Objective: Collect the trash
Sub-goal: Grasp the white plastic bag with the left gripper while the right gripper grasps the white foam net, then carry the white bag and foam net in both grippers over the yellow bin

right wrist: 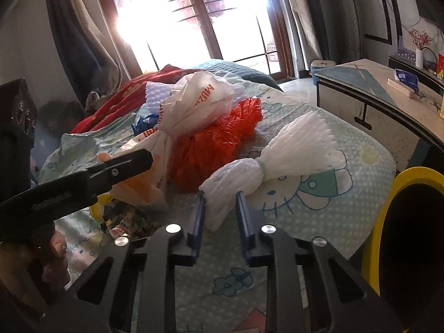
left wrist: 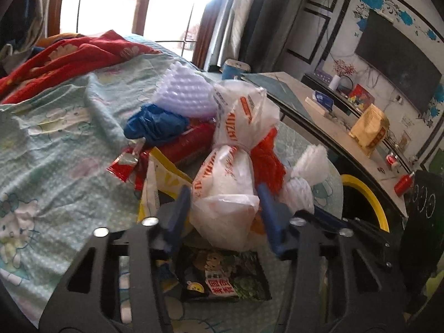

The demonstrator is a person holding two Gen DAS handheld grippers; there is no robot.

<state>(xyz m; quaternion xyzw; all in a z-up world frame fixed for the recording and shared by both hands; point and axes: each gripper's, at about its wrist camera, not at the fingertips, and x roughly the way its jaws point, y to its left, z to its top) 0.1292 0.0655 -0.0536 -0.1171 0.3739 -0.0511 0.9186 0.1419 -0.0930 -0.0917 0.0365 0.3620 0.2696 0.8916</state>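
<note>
Both wrist cameras looked forward and downward along their fingers, close over the bed point(left wrist: 55, 127), toward the window point(right wrist: 194, 19). Each view shared the knotted white printed bag point(left wrist: 224, 194), the red bag point(right wrist: 219, 138) and the yellow-rimmed bin point(right wrist: 388, 194).

Left tongs point(left wrist: 224, 208): two blue fingers point(left wrist: 179, 211), flat and narrow, each bolted into a matte black bracket with long slotted cut-outs. Round silver screw heads point(left wrist: 149, 221) shine along the top of the frame. Right tongs point(right wrist: 220, 216): same build, blue fingers point(right wrist: 198, 216) on black slotted arms, bright silver screws point(right wrist: 172, 228) at the pivots. In the right wrist view, the other tool's black arm point(right wrist: 83, 177) crosses at left, with a small screw in its side.
</note>
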